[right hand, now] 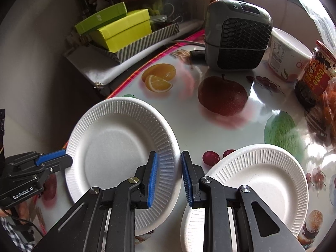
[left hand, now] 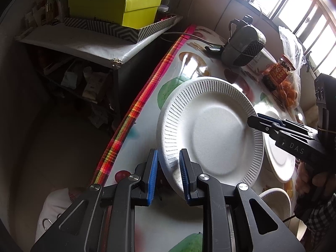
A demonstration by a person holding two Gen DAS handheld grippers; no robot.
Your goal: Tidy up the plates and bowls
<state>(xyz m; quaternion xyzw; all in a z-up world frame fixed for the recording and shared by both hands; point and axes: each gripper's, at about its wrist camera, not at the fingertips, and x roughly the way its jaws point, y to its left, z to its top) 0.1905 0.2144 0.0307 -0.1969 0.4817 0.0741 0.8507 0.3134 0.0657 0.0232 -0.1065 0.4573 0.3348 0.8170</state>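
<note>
Plate [right hand: 117, 147] held at opposite rim edges by both grippers, raised and tilted near the table's [right hand: 189, 113] left edge.
Left gripper [left hand: 168, 174] and right gripper [right hand: 168, 176] are each nearly closed on its rim. Stacking is judged underway: next, it should be carried onto the second plate [right hand: 262, 180] lying just beside.

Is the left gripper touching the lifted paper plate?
Touching. In the right wrist view the left gripper pinches the lifted paper plate at its left rim; the left wrist view shows the rim between its pads.
</note>
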